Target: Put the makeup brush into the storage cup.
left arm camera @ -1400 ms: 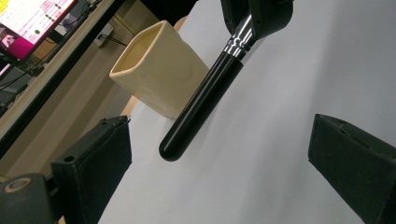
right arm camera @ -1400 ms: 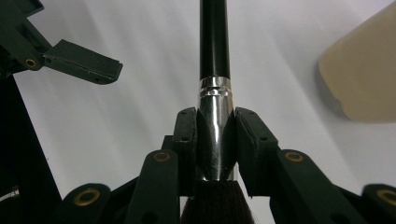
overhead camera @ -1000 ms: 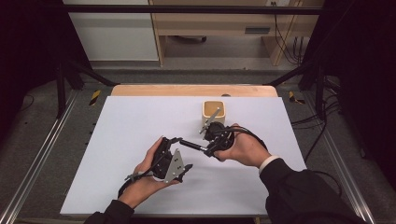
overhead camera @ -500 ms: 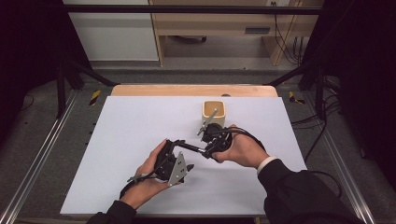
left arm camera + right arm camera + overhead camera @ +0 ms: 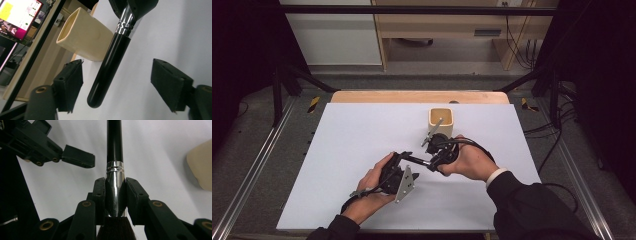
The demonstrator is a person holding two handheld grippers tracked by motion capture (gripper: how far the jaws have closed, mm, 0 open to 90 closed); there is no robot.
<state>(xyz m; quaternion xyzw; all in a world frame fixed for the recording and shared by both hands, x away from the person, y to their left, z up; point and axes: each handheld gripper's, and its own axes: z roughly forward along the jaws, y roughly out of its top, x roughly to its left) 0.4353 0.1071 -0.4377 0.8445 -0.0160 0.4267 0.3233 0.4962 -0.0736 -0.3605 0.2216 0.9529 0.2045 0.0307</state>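
Observation:
A make-up brush with a black handle [image 5: 417, 161] and a silver ferrule [image 5: 115, 176] hangs level above the white tabletop [image 5: 352, 135]. My right gripper [image 5: 115, 195] is shut on the ferrule, and dark bristles show below its pads. My left gripper [image 5: 120, 86] has its jaws on either side of the handle's rounded end [image 5: 108, 71]. They have just been closing, with a gap left at each pad [image 5: 70, 83]. In the high view the left gripper [image 5: 405, 156] faces the right gripper [image 5: 433, 162]. A cream square cup [image 5: 441, 119] stands just behind them.
The cream cup [image 5: 83, 42] stands close behind the brush. A wooden table edge [image 5: 412, 96] runs along the back, with metal rails [image 5: 257, 165] at the sides. A lit monitor [image 5: 17, 12] is off the table. Cables [image 5: 562, 120] lie at the right.
The left gripper's jaws have drawn closer together around the brush handle. The right hand and the brush have stayed put.

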